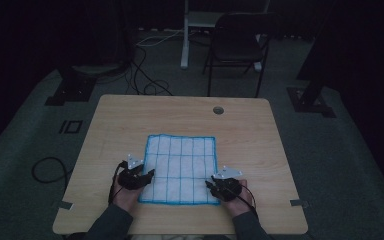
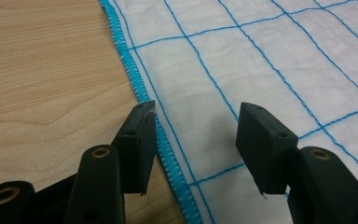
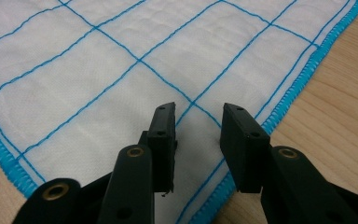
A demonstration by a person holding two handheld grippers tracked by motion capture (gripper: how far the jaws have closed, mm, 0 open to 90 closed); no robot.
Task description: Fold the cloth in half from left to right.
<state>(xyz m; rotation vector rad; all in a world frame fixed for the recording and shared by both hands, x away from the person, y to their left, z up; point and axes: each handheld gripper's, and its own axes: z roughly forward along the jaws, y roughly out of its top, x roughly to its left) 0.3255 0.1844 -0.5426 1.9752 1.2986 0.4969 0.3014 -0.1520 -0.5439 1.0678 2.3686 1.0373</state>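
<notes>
Two grippers, left gripper and right gripper, gape empty over one cloth.

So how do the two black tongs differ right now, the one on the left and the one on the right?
The left tongs stand wider apart than the right tongs. The left ones straddle the side hem of the white cloth with blue grid lines, one jaw over the wooden table; the right ones hover wholly over cloth near its corner. Both are open, gripping nothing, at the cloth's near edge.
</notes>
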